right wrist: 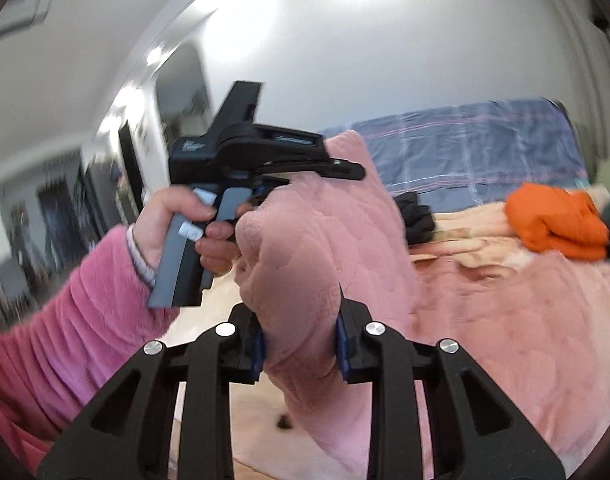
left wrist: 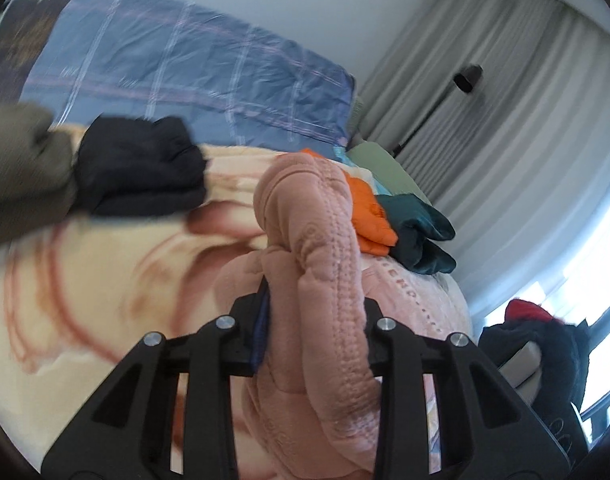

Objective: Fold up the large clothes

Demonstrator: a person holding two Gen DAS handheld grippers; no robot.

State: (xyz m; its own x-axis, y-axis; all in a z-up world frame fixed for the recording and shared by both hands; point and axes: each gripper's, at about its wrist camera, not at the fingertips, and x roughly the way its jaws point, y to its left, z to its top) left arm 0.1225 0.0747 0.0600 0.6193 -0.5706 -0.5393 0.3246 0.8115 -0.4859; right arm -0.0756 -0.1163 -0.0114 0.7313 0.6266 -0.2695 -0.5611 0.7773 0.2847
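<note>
A large pink quilted garment (left wrist: 317, 220) hangs bunched between the pads of my left gripper (left wrist: 315, 320), which is shut on a thick fold of it. In the right wrist view the same pink garment (right wrist: 485, 320) spreads over the bed, and a gathered edge rises into my right gripper (right wrist: 301, 340), shut on it. There a hand in a pink fleece sleeve (right wrist: 85, 312) holds the left gripper (right wrist: 265, 192) up at the left, clamped on another raised part of the garment. Both views are motion-blurred.
On the cream patterned blanket (left wrist: 105, 280) lie a black garment (left wrist: 141, 168), an olive one (left wrist: 21, 184), an orange one (right wrist: 557, 220) and a teal one (left wrist: 421, 232). A blue plaid duvet (left wrist: 209, 72) lies behind. Curtains (left wrist: 505, 100), a floor lamp (left wrist: 467, 78) and a clothes-laden chair (left wrist: 545, 352) stand right.
</note>
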